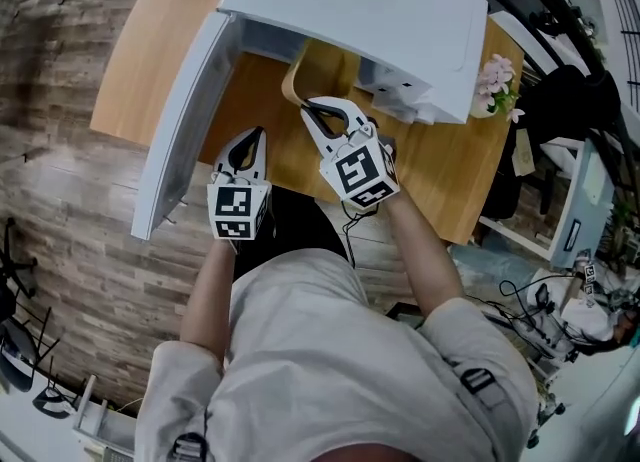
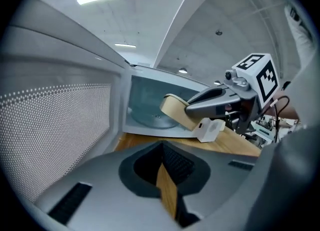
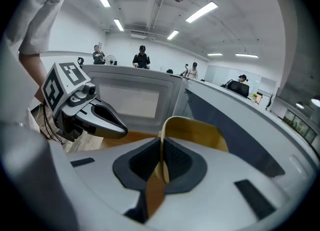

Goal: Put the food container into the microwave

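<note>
The food container (image 1: pixel 297 78) is a tan, bamboo-coloured bowl, tilted at the mouth of the white microwave (image 1: pixel 360 10). My right gripper (image 1: pixel 312 112) is shut on its near rim, and in the right gripper view that rim (image 3: pixel 195 132) runs between the pads (image 3: pixel 172 162). The microwave door (image 1: pixel 180 120) stands swung open to the left. In the left gripper view the container (image 2: pixel 175 109) hangs in front of the cavity, just above the glass turntable (image 2: pixel 150 120). My left gripper (image 1: pixel 258 133) is shut on nothing, low over the wooden table (image 1: pixel 440 165) beside the door.
A small white box (image 2: pixel 210 129) sits on the table under the right gripper (image 2: pixel 212 100). A vase of pink flowers (image 1: pixel 497 80) stands right of the microwave. The table's near edge is close to the person's body. Several people stand far off beyond the microwave (image 3: pixel 142 57).
</note>
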Motion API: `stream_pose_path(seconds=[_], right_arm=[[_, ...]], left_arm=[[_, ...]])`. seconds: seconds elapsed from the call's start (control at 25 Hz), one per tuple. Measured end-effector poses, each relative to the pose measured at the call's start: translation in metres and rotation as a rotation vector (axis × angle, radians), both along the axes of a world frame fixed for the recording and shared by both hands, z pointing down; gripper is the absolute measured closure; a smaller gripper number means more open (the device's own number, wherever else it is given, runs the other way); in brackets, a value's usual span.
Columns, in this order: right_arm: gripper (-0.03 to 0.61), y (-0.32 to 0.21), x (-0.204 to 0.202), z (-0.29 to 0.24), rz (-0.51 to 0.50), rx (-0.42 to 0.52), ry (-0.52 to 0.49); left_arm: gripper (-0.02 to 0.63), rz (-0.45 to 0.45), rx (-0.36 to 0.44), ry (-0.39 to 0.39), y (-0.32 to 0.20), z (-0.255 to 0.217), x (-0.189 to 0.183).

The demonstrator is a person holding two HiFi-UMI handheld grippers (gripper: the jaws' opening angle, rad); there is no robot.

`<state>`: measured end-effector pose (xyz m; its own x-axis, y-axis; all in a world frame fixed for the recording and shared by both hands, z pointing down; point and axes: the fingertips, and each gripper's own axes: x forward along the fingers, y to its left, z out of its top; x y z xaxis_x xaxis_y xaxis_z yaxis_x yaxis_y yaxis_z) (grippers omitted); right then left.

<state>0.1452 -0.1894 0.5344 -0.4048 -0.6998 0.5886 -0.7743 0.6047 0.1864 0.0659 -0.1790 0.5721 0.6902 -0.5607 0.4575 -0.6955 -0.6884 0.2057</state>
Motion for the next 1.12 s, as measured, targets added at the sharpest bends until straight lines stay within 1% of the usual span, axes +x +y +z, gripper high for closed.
stream_pose_path(seconds=[0.16,0.28,0.44,0.64,0.88,1.12], right_arm=[[0.552,-0.014,0.004,0.010,0.008,-0.019,0.030],[0.552,-0.023,0.007,0.015,0.016,-0.030,0.029],[0.552,-0.033,0.010,0.017,0.009,-0.030,0.040],[0.552,-0.046,0.012,0.021,0.000,-0.034,0.059],[0.552,-0.059,0.017,0.032,-0.019,-0.042,0.123],[0.551,-0.072,0.020,0.041,-0.055,-0.028,0.213]], left_arm=[[0.603,-0.016,0.003,-0.014,-0.009,0.005,-0.001],[0.603,-0.030,0.000,-0.024,-0.015,0.012,-0.003],[0.603,-0.030,-0.005,-0.014,-0.021,0.006,0.000],[0.603,-0.051,-0.018,-0.009,-0.027,0.009,0.000],[0.603,-0.074,-0.024,-0.009,-0.036,0.011,-0.001],[0.603,-0.103,-0.040,-0.010,-0.041,0.016,-0.003]])
